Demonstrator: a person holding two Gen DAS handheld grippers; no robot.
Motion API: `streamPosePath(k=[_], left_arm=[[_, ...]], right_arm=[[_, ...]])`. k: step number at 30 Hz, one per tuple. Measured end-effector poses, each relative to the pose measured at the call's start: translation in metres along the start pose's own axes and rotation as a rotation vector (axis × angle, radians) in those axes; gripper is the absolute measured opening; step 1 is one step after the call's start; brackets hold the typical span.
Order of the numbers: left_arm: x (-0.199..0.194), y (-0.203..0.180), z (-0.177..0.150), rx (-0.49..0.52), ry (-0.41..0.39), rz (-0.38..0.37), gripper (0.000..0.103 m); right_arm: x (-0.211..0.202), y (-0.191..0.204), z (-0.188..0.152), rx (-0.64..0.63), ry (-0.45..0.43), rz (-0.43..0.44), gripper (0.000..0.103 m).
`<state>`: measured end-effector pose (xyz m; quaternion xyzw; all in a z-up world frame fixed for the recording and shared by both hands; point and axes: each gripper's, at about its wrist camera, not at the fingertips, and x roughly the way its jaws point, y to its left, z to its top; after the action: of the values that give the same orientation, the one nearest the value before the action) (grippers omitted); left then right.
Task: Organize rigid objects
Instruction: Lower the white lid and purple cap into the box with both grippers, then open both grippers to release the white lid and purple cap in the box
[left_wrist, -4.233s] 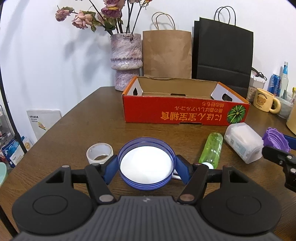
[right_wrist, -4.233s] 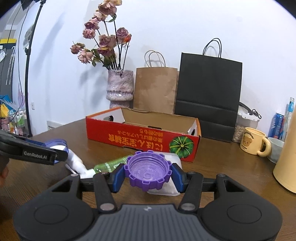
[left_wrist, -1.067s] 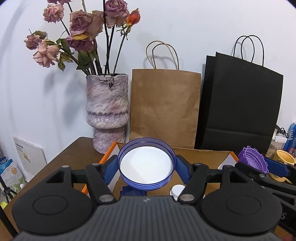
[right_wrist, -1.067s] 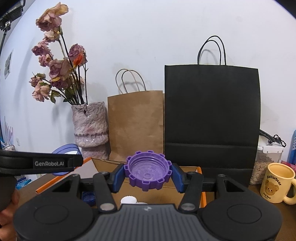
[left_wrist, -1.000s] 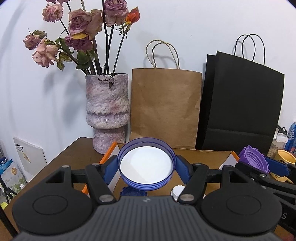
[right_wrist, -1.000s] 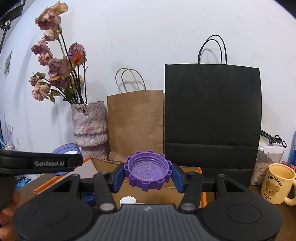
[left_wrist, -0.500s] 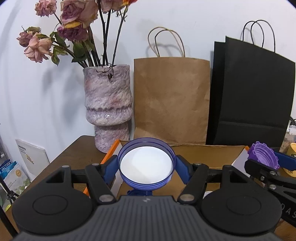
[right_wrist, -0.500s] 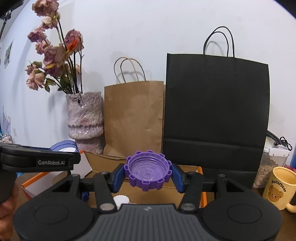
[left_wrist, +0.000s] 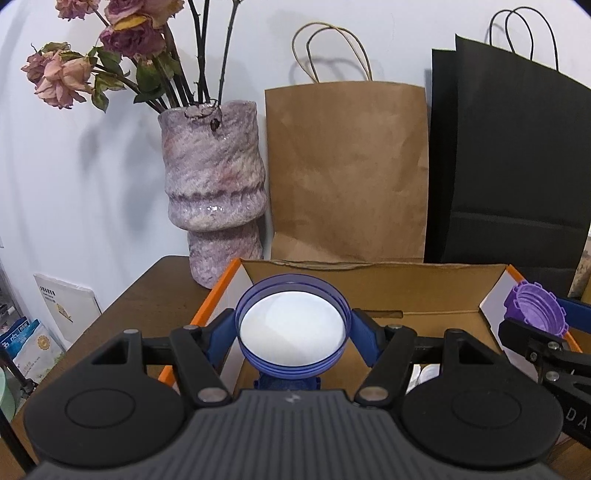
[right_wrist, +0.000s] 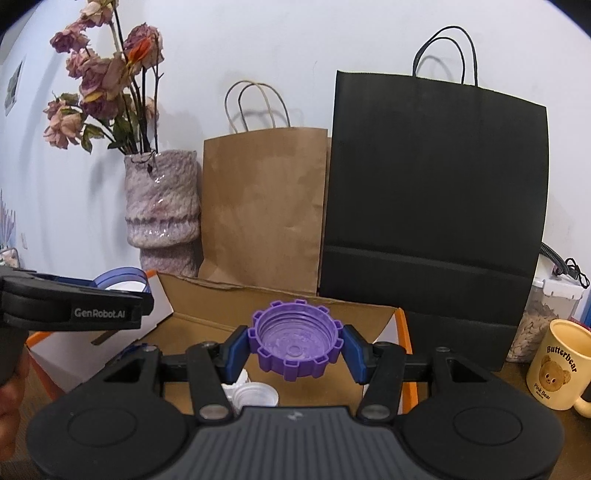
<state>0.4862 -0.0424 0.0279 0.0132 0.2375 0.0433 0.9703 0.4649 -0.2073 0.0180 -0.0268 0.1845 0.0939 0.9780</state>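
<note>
My left gripper (left_wrist: 291, 328) is shut on a round blue lid with a white inside (left_wrist: 291, 326), held over the left part of an open orange cardboard box (left_wrist: 369, 284). A dark blue cap (left_wrist: 286, 382) shows just below it inside the box. My right gripper (right_wrist: 295, 345) is shut on a purple toothed cap (right_wrist: 295, 341), held above the right part of the same box (right_wrist: 280, 302). White caps (right_wrist: 255, 395) lie on the box floor under it. In the left wrist view the purple cap (left_wrist: 537, 310) shows at the right edge.
Behind the box stand a mottled pink vase with dried roses (left_wrist: 214, 192), a brown paper bag (left_wrist: 347, 173) and a black paper bag (right_wrist: 432, 195). A yellow bear mug (right_wrist: 557, 363) and a clear jar (right_wrist: 543, 314) sit to the right. A hand (right_wrist: 11, 391) shows at the left edge.
Both grippers have moved forward and a little down, from the table in front of the box to above its inside. The bags and vase loom closer. Both grips are unchanged.
</note>
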Motion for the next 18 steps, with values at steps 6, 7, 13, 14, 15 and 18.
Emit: streamPosePath(k=[6, 7, 13, 14, 15, 18], left_arm=[[0.0014, 0.0003, 0.0000, 0.006, 0.009, 0.009, 0.077], [0.0015, 0.0004, 0.0002, 0.005, 0.008, 0.011, 0.089], [-0.0006, 0.0014, 0.0014, -0.002, -0.006, 0.011, 0.103], [-0.0004, 0.0013, 0.0012, -0.002, -0.004, 0.010, 0.103], [-0.0001, 0.0013, 0.0013, -0.002, -0.002, 0.011, 0.103], [-0.0005, 0.0012, 0.0015, -0.004, -0.002, 0.013, 0.103]], right_arm=[[0.0010, -0.0012, -0.0008, 0.000, 0.022, 0.017, 0.054], [0.0011, -0.0013, -0.0009, 0.001, 0.025, 0.017, 0.058], [-0.0030, -0.0010, 0.0002, -0.006, 0.000, -0.010, 0.103], [-0.0034, -0.0011, 0.0004, -0.006, -0.001, -0.012, 0.103], [-0.0036, -0.0010, 0.0006, -0.006, -0.001, -0.014, 0.103], [-0.0036, -0.0012, 0.0009, -0.007, 0.000, -0.019, 0.103]])
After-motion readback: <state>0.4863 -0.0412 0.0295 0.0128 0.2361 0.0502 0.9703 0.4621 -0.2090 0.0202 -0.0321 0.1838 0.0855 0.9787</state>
